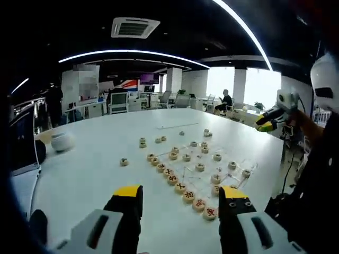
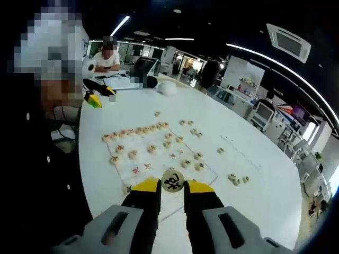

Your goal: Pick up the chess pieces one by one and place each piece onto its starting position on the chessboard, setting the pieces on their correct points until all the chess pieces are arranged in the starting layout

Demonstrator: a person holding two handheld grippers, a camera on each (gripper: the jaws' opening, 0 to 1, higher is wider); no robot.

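- Right tongs [image 2: 172, 186] clamped on one round chess piece [image 2: 172, 180], dark character facing the lens, held above the near edge of the chessboard [image 2: 159, 156].
- Left tongs [image 1: 180, 197] spread apart, nothing between the yellow tips, hanging over the white worktop [image 1: 90, 164] short of the board.
- Ahead of the left tongs: a curving row of pieces [image 1: 180, 186] along one board edge, plainly a finished back rank.
- Beyond the right tongs: the same row [image 2: 135, 131] across the far side of the board, with several more pieces on inner points.
- Loose pieces [image 2: 237, 179] off to the right of the right tongs, out on bare worktop; a few others scattered past the board.
- Roughly half done, judging by the filled side; nearer rank apparently unfilled, though the fisheye distortion made exact points hard to read.
- Left to do: held piece to set down, strays to collect.
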